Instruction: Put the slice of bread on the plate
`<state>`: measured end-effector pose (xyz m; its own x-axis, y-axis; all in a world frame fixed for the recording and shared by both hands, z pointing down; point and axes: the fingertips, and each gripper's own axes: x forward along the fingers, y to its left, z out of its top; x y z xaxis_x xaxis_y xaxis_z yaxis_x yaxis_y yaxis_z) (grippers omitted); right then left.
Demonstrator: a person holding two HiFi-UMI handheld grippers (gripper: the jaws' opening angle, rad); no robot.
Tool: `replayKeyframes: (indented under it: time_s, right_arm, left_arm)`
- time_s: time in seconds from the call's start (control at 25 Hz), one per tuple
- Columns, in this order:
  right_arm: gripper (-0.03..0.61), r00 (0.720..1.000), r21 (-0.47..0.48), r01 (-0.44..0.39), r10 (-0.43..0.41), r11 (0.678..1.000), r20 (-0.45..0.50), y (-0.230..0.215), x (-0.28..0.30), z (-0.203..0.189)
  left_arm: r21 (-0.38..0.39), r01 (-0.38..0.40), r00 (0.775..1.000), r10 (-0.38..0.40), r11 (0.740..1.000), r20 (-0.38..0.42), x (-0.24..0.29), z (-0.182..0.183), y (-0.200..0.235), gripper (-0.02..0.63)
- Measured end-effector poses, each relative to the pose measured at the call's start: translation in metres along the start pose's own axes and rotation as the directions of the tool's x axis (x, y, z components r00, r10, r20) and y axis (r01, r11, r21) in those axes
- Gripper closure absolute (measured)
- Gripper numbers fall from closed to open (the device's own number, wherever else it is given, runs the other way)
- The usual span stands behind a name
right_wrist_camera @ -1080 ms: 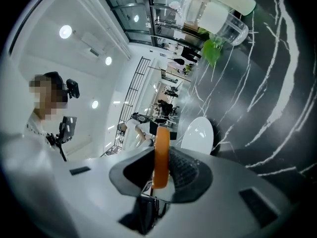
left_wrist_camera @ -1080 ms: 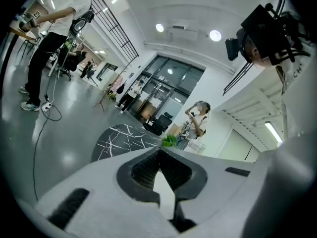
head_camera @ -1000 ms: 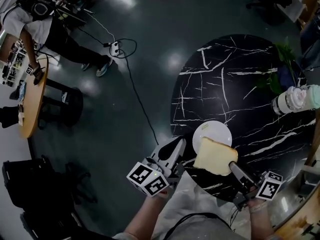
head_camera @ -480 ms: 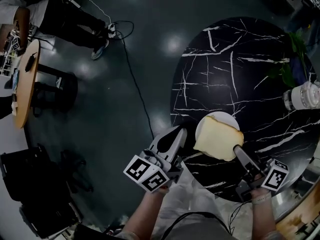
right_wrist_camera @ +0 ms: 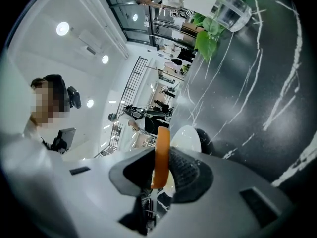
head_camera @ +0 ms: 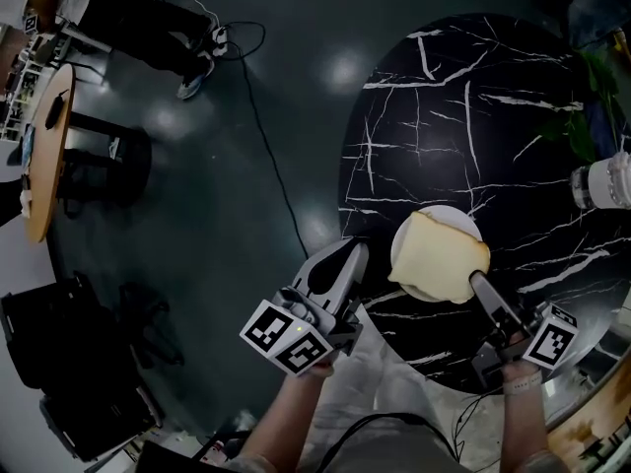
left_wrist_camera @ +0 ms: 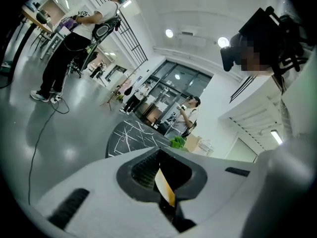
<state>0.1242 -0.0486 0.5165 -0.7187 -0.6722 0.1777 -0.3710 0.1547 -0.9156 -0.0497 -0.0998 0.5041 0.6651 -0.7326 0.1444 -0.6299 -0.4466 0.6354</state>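
A slice of bread (head_camera: 441,256) with a brown crust hangs flat over the white plate (head_camera: 461,219) and covers most of it; whether it touches the plate I cannot tell. My right gripper (head_camera: 479,283) comes in from the lower right, shut on the slice's near edge. In the right gripper view the crust (right_wrist_camera: 161,148) stands edge-on between the pads, with the plate (right_wrist_camera: 188,139) just beyond. My left gripper (head_camera: 347,255) hovers off the table's left rim, jaws together and holding nothing. A thin pale sliver (left_wrist_camera: 165,185) shows in its hollow.
The plate sits near the front rim of a round black marble table (head_camera: 463,106). A green plant (head_camera: 592,97) and a white jar (head_camera: 603,180) stand at its right. On the grey floor lie a power strip with cable (head_camera: 223,37); a wooden table (head_camera: 44,146) stands far left.
The right gripper has carried the bread from the plate's near rim to over the plate and lower. The left gripper has sunk a little beside the table.
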Motion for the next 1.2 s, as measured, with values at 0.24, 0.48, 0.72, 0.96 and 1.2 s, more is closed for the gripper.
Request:
replayKeyframes:
  time_s: [0.24, 0.48, 0.72, 0.96, 1.2]
  right_arm:
    - [0.494, 0.998, -0.082, 0.059, -0.060, 0.995, -0.010, 0.000, 0.003, 0.002]
    - [0.491, 0.987, -0.139, 0.153, -0.159, 0.978, -0.032, -0.001, 0.004, 0.002]
    - [0.469, 0.976, -0.164, 0.214, -0.217, 0.963, 0.002, -0.001, 0.004, 0.004]
    - [0.373, 0.960, -0.283, 0.263, -0.278, 0.923, -0.017, 0.000, 0.007, 0.000]
    - [0.299, 0.944, -0.464, 0.246, -0.318, 0.851, -0.082, 0.011, 0.013, -0.009]
  left_arm:
    - [-0.002, -0.020, 1.000, 0.020, 1.000, 0.009, -0.003, -0.001, 0.007, 0.605]
    - [-0.005, -0.020, 1.000, 0.021, 1.000, 0.018, -0.004, 0.001, 0.004, 0.606]
    - [-0.013, -0.024, 0.999, 0.024, 1.000, 0.029, -0.004, 0.004, 0.008, 0.606]
    - [-0.021, -0.021, 0.999, 0.021, 1.000, 0.028, -0.003, 0.002, 0.007, 0.606]
    - [-0.026, -0.013, 1.000, 0.013, 1.000, 0.027, -0.003, 0.002, 0.005, 0.605]
